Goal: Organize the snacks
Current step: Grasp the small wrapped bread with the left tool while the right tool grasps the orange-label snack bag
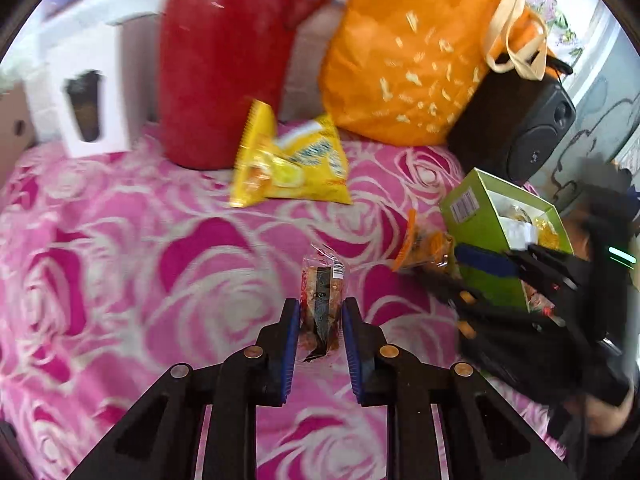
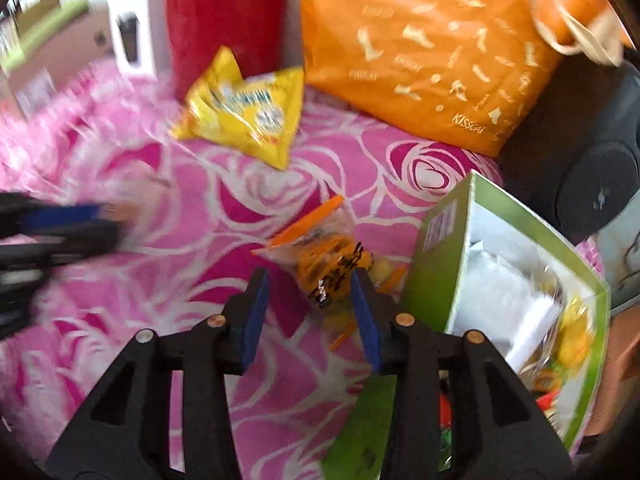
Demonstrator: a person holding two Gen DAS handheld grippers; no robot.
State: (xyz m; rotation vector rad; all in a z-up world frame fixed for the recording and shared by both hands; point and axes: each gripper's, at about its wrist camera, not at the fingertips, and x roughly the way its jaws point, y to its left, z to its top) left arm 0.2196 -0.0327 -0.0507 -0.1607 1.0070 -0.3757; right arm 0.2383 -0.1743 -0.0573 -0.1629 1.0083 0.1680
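Across the pink rose-print bed cover [image 1: 120,240] we log open room left and centre; red bag [image 1: 224,60], orange bag [image 1: 408,52] and black speaker [image 1: 520,128] line the far edge, with a yellow snack bag [image 1: 292,160] before them. Left gripper [image 1: 320,316]: fingers pinching a clear-wrapped brown snack [image 1: 322,292]. Right gripper [image 2: 310,292]: fingers part-spread around an orange snack packet [image 2: 320,252], not visibly clamped, just beside the open green box [image 2: 500,280].
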